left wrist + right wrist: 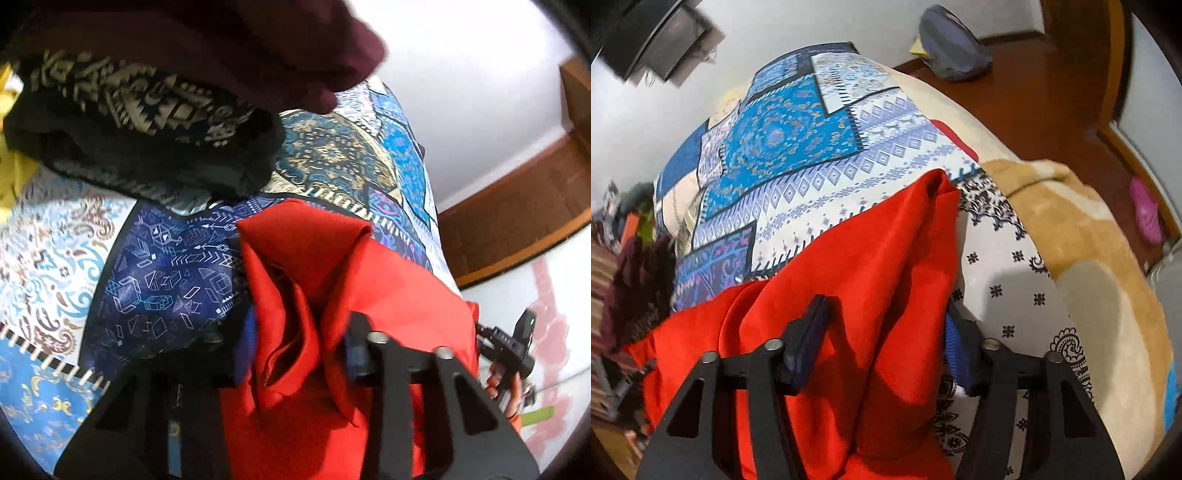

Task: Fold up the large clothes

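A red garment [314, 280] lies bunched on a patchwork bedspread [147, 266]. In the left wrist view my left gripper [295, 343] stands around a raised fold of it, with cloth bunched between the fingers. In the right wrist view the same red garment [857, 258] runs between the fingers of my right gripper [882, 343]; the jaws are wide apart with a thick ridge of cloth between them. The right gripper also shows at the right edge of the left wrist view [513, 347], held in a hand.
A pile of dark patterned [140, 122] and maroon clothes [258, 48] lies on the bed beyond the red garment. A tan blanket [1089, 236] covers the bed's right edge. A wooden floor [1045, 92] with a grey bag [953, 44] lies beyond.
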`<action>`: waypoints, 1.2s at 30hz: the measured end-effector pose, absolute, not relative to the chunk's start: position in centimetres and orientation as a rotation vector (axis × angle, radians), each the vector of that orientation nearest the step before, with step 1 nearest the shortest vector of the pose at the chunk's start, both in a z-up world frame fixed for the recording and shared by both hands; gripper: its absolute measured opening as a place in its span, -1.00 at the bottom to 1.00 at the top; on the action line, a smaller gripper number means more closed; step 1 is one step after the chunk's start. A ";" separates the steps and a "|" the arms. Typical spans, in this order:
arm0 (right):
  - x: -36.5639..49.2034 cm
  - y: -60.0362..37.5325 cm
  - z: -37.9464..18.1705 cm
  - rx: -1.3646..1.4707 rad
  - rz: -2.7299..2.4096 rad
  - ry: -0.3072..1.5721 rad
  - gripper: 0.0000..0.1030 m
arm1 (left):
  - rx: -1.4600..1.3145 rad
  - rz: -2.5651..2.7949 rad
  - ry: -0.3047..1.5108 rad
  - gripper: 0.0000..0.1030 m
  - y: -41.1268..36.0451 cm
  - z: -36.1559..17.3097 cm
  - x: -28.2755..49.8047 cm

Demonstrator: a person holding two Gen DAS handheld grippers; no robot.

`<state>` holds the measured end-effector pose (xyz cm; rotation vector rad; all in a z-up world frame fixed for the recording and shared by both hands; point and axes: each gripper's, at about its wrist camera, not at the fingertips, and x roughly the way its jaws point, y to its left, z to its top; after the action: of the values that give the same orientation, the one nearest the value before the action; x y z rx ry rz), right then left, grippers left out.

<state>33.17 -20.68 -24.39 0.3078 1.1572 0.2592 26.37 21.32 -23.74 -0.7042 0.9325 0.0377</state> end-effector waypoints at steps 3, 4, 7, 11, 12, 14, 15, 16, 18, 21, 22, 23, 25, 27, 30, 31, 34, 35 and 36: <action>33.1 -20.2 -23.6 0.248 0.287 1.131 -0.79 | -0.662 0.039 0.918 -0.66 20.9 -22.4 26.3; 33.0 -20.2 -22.8 0.235 0.297 1.102 -0.80 | -0.643 0.041 0.919 -0.67 20.8 -22.0 26.5; 32.8 -20.0 -20.5 0.197 0.318 1.028 -0.82 | -0.552 0.045 0.907 -0.70 20.1 -19.8 27.7; 33.5 -19.9 -17.3 0.176 0.327 0.951 -0.82 | -0.496 0.021 0.863 -0.71 19.6 -16.6 29.8; 33.7 -19.8 -16.7 0.170 0.324 0.934 -0.82 | -0.476 0.011 0.844 -0.71 19.3 -15.5 30.8; 34.5 -19.7 -15.4 0.161 0.319 0.899 -0.82 | -0.440 0.007 0.822 -0.71 18.8 -14.1 32.3; 35.1 -19.6 -14.9 0.157 0.312 0.884 -0.82 | -0.407 0.012 0.807 -0.71 18.3 -13.2 33.6; 35.4 -19.4 -14.6 0.151 0.303 0.874 -0.82 | -0.388 0.016 0.800 -0.71 18.1 -12.7 34.2; 36.7 -18.8 -14.3 0.117 0.268 0.851 -0.82 | -0.340 0.031 0.787 -0.71 17.5 -12.0 36.5; 37.9 -18.1 -14.7 0.077 0.234 0.848 -0.82 | -0.281 0.045 0.820 -0.68 16.9 -12.5 39.3; 38.2 -18.0 -15.1 0.064 0.220 0.856 -0.81 | -0.263 0.057 0.833 -0.68 16.9 -12.8 39.8; 38.6 -17.9 -15.5 0.047 0.198 0.867 -0.81 | -0.240 0.079 0.849 -0.67 16.6 -13.7 40.9; 38.7 -18.1 -16.1 0.027 0.138 0.876 -0.80 | -0.186 0.131 0.880 -0.66 16.6 -14.7 41.7; 38.5 -18.5 -16.3 -0.009 0.101 0.889 -0.79 | -0.139 0.183 0.881 -0.66 16.6 -15.2 41.5; 37.8 -19.3 -16.3 -0.005 0.114 0.934 -0.74 | -0.139 0.170 0.899 -0.59 17.1 -15.5 40.4; 37.4 -19.6 -16.1 -0.003 0.127 0.941 -0.73 | -0.140 0.165 0.905 -0.58 17.1 -15.6 40.2; 35.8 -20.1 -15.2 -0.011 0.166 0.957 -0.72 | -0.117 0.160 0.910 -0.44 16.9 -15.0 38.5; 35.1 -20.2 -14.8 -0.015 0.176 0.959 -0.71 | -0.111 0.160 0.908 -0.32 16.8 -14.7 37.8; 34.4 -20.3 -14.5 -0.018 0.185 0.960 -0.69 | -0.108 0.159 0.904 -0.21 16.6 -14.3 37.2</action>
<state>34.44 -20.30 -14.46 -0.0178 0.9604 0.1855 37.16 16.62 -14.32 -0.1075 0.9044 0.1593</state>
